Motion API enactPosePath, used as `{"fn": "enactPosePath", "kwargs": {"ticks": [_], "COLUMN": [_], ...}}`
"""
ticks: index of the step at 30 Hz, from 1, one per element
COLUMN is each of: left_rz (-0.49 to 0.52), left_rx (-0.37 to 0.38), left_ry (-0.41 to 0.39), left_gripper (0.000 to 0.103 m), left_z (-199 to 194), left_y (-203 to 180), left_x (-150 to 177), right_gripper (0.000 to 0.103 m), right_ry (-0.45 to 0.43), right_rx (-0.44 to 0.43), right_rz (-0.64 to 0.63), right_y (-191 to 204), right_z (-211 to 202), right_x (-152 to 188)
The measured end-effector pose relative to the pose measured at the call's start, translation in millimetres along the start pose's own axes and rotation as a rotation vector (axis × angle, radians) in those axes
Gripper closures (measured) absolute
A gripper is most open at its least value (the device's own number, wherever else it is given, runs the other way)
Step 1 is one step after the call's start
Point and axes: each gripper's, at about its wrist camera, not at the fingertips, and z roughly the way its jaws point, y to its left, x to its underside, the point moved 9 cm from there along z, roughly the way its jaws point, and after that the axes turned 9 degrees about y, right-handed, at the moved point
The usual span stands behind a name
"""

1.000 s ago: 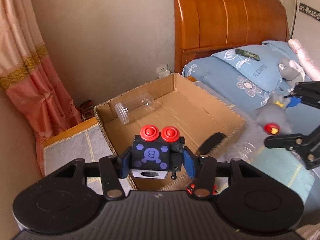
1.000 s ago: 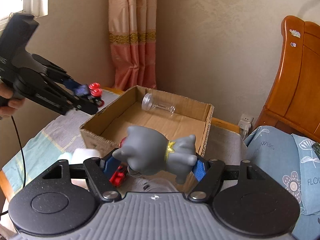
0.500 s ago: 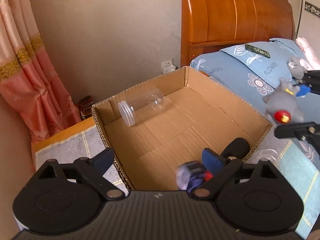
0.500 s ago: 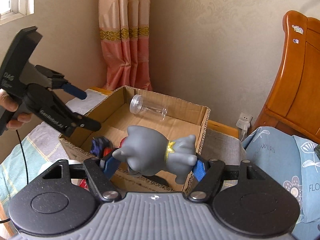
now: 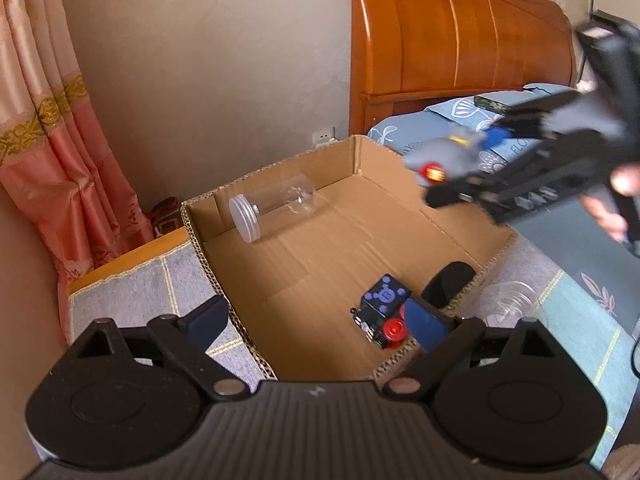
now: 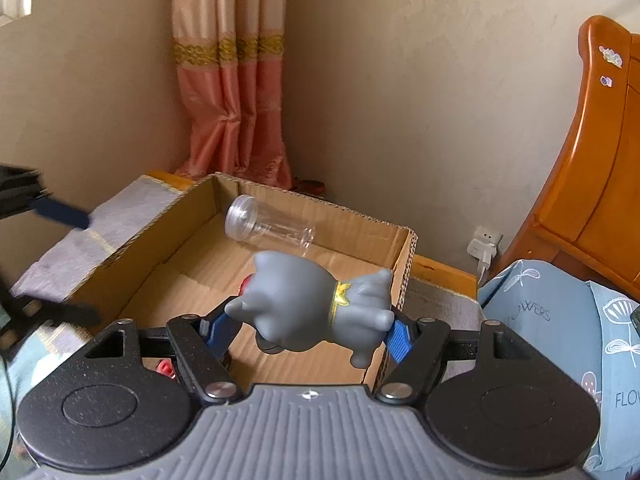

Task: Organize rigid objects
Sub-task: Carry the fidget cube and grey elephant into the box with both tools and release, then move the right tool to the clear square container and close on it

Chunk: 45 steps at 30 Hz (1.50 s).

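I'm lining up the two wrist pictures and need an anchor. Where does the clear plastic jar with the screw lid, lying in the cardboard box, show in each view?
Left wrist view: the clear plastic jar lies on its side in the open cardboard box's far left corner, lid toward the camera.
Right wrist view: the jar lies against the far wall, above the grey rubber animal toy.
Shared landmark: the pink curtain.

The right hand-held gripper (image 5: 460, 176) and its grey toy (image 5: 444, 156) blur at upper right of the left-wrist frame; a black object (image 5: 448, 280) hides behind the box wall (image 5: 492, 256).
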Motion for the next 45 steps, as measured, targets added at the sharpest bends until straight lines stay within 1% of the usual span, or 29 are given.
{"fn": "enactPosePath", "kwargs": {"ticks": [3,4,5,6,7,8,11,13,17,19,23,26,27,28,29,30,31,34,35,37,38,41,42,45], "left_rz": [0.019,0.028,0.036,0.041,0.044,0.045,0.047,0.043,0.024,0.018,0.003,-0.031,-0.041,-0.046,-0.048,-0.048,-0.051,-0.1,-0.122,-0.146,-0.154,-0.18,-0.191,-0.223], "left_rx": [-0.015,-0.02,-0.026,-0.032,-0.035,-0.036,-0.039,-0.049,-0.056,-0.062,-0.073,-0.077,-0.091,-0.121,-0.173,-0.202,-0.216,-0.15,-0.141,-0.143,-0.156,-0.184,-0.182,-0.143], "left_ry": [-0.01,-0.013,-0.014,-0.014,-0.014,-0.015,-0.012,-0.008,-0.005,-0.005,-0.019,-0.021,-0.024,-0.025,-0.03,-0.036,-0.045,-0.053,-0.052,-0.044,-0.04,-0.034,-0.034,-0.035], "left_gripper": [0.008,0.008,0.007,0.006,0.006,0.006,0.006,0.006,0.006,0.006,0.006,0.003,0.003,0.003,0.003,0.003,0.003,0.003,0.003,0.003,0.003,0.003,0.003,0.003], "left_z": [-5.1,-6.6,-8.5,-10.5,-12.7,-14.9,-20.9,-25.5,-36.0,-42.3,-56.0,-61.7,-62.3,-62.2,-63.0,-63.8,-64.6,-63.3,-62.9,-60.6,-59.7,-58.8,-58.5,-57.5], "left_y": [-3.9,-5.5,-6.8,-8.0,-9.6,-10.8,-14.2,-16.0,-20.7,-24.3,-33.3,-38.6,-39.7,-40.2,-41.0,-42.6,-44.7,-51.7,-52.0,-51.9,-51.1,-48.0,-47.2,-45.5], "left_x": [4.5,6.1,8.1,10.2,12.5,14.5,21.5,26.6,36.1,40.8,51.8,62.8,67.0,71.1,76.2,80.0,84.0,99.3,103.7,111.3,115.3,125.3,128.1,134.9], "right_gripper": [0.025,0.021,0.01,0.004,0.0,0.0,0.0,0.0,0.0,0.0,0.0,0.0,0.0,0.0,0.0,0.0,0.0,0.0,0.0,0.0,0.0,0.0,0.0,0.0], "right_ry": [0.016,0.017,0.013,0.001,-0.009,-0.024,-0.024,-0.025,-0.02,-0.019,-0.044,-0.038,-0.035,-0.031,-0.022,-0.012,-0.006,0.024,0.035,0.046,0.058,0.054,0.069,0.099], "right_rx": [0.009,0.011,0.022,0.043,0.056,0.056,0.047,0.059,0.052,0.055,0.078,0.067,0.062,0.058,0.058,0.063,0.068,0.065,0.071,0.116,0.144,0.207,0.221,0.205], "right_rz": [0.015,0.018,0.022,0.034,0.044,0.051,0.055,0.053,0.061,0.065,0.092,0.138,0.154,0.164,0.177,0.194,0.211,0.287,0.321,0.38,0.4,0.428,0.449,0.474], "right_y": [-3.0,-3.5,-4.2,-6.2,-7.8,-7.7,-4.0,-1.3,6.8,12.0,17.6,23.1,25.8,28.4,30.9,32.6,34.2,37.9,38.4,38.5,39.5,41.5,41.1,43.2], "right_z": [12.5,16.1,18.3,18.5,17.0,13.9,4.4,-3.8,-21.8,-30.2,-47.9,-54.3,-55.0,-54.8,-53.7,-52.2,-50.1,-38.7,-32.9,-22.4,-16.5,-1.1,6.0,20.1], "right_x": [-8.8,-12.0,-14.9,-17.8,-19.8,-21.1,-18.8,-13.7,0.7,9.6,27.9,46.4,53.9,60.2,66.9,74.6,80.9,101.2,107.1,117.9,121.2,124.3,127.1,137.5]}}
